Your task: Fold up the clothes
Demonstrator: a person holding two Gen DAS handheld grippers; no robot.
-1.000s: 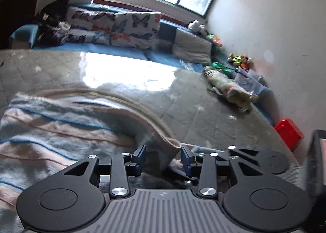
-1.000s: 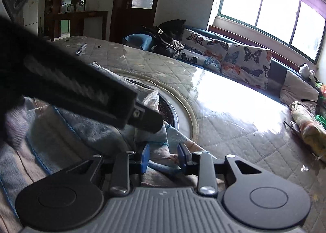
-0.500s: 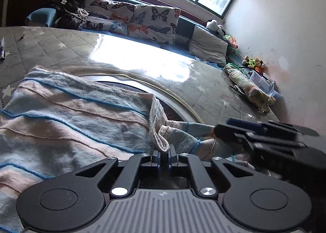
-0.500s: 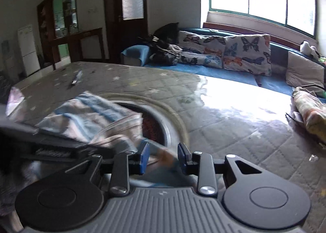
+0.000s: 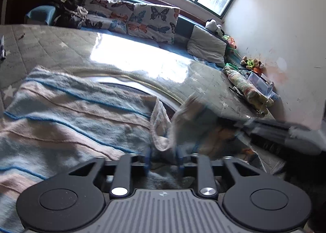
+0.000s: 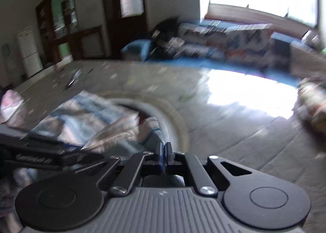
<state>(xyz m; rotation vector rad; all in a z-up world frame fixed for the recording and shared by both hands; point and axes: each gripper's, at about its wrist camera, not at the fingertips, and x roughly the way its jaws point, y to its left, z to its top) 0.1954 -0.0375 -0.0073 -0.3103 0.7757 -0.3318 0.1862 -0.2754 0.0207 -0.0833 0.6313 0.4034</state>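
Observation:
A blue, pink and white striped fleece garment (image 5: 67, 115) lies spread on the quilted grey table (image 5: 61, 43). My left gripper (image 5: 163, 157) is open, its fingers on either side of a bunched white hem (image 5: 161, 131). My right gripper (image 6: 165, 151) is shut on a fold of the same garment (image 6: 87, 119), and the view is blurred by motion. The right gripper's body shows as a dark blurred bar (image 5: 285, 133) at the right of the left wrist view. The left gripper's body shows at the left of the right wrist view (image 6: 44, 155).
A round inset with a pale rim (image 6: 179, 123) lies in the table under the garment. Butterfly cushions (image 5: 142, 19) line a window bench behind. A rolled cloth (image 5: 246, 88) and a clear container (image 5: 262, 86) sit at the far right. A pen (image 6: 73, 78) lies at the far left.
My left gripper was shut on the hem half a second ago and is now open. My right gripper was open and is now shut on the garment, moving fast.

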